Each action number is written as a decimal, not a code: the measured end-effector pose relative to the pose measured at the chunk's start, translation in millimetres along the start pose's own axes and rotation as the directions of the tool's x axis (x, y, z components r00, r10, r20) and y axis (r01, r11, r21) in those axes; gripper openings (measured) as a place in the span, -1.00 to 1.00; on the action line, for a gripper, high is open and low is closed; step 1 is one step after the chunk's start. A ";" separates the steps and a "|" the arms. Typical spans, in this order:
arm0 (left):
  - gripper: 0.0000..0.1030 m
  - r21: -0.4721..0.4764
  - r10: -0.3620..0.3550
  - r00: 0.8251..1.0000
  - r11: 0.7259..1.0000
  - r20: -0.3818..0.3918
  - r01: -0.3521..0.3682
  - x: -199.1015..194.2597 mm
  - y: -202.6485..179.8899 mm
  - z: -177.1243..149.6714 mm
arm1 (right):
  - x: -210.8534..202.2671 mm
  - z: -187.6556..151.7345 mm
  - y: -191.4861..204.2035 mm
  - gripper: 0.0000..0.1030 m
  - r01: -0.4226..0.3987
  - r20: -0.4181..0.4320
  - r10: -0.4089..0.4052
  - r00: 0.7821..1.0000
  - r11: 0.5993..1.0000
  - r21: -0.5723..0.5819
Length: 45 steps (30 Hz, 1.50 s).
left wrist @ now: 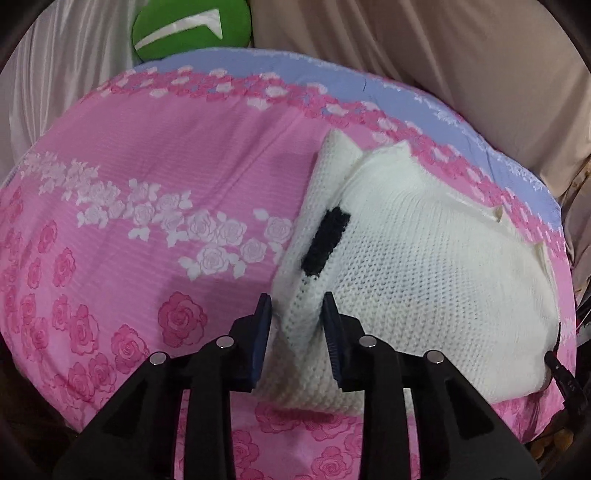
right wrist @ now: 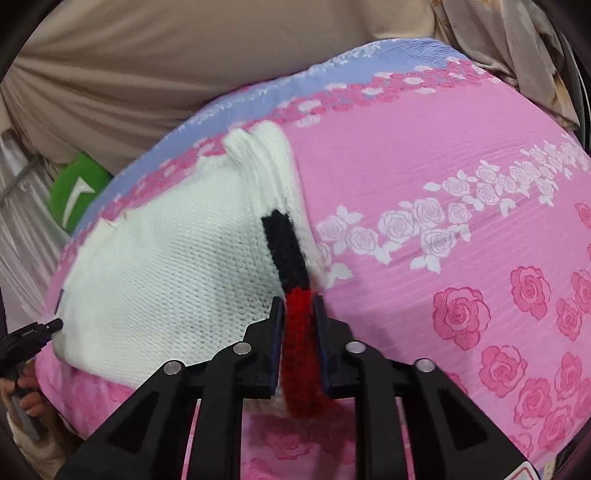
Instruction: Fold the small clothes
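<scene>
On the pink rose-print bedsheet (left wrist: 129, 155) lies a white knit sweater (left wrist: 424, 258), partly folded. Left claw (left wrist: 297, 306) grips its white edge, while right claw (right wrist: 298, 308) clamps its red-and-black stripe (right wrist: 301, 332).

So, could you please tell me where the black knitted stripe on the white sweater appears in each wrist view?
Left wrist: the black stripe lies just right of centre, on the white sweater, above the left gripper.
Right wrist: the black stripe sits at centre, directly above the red stripe clamped in the right gripper.
Shared landmark: the green cushion.
</scene>
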<state>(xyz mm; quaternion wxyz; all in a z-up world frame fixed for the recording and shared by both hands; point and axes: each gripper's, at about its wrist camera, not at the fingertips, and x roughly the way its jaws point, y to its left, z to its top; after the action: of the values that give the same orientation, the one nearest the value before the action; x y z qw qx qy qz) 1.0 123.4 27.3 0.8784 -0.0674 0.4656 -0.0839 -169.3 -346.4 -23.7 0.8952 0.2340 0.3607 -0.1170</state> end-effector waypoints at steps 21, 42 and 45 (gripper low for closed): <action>-0.60 0.059 -0.052 0.999 0.997 0.015 0.051 91.9 -61.3 106.3 | 52.9 115.6 77.3 -0.85 -0.008 0.170 0.039 0.985 0.984 -0.176; -0.89 0.282 -0.126 0.989 0.954 0.082 0.098 16.2 -123.0 51.4 | 18.7 56.8 154.5 -0.69 -0.228 0.044 0.258 0.965 0.912 -0.341; -0.83 0.345 -0.139 0.990 0.928 -0.028 0.140 32.1 -147.7 9.5 | 40.3 4.8 189.1 -0.70 -0.348 -0.120 0.328 0.937 0.852 -0.390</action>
<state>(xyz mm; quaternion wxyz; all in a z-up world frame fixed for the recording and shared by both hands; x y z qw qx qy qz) 14.2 -27.2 35.7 0.8677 0.0550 0.4389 -0.2267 -66.2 -187.2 14.4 0.9215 0.1056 0.3523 0.1251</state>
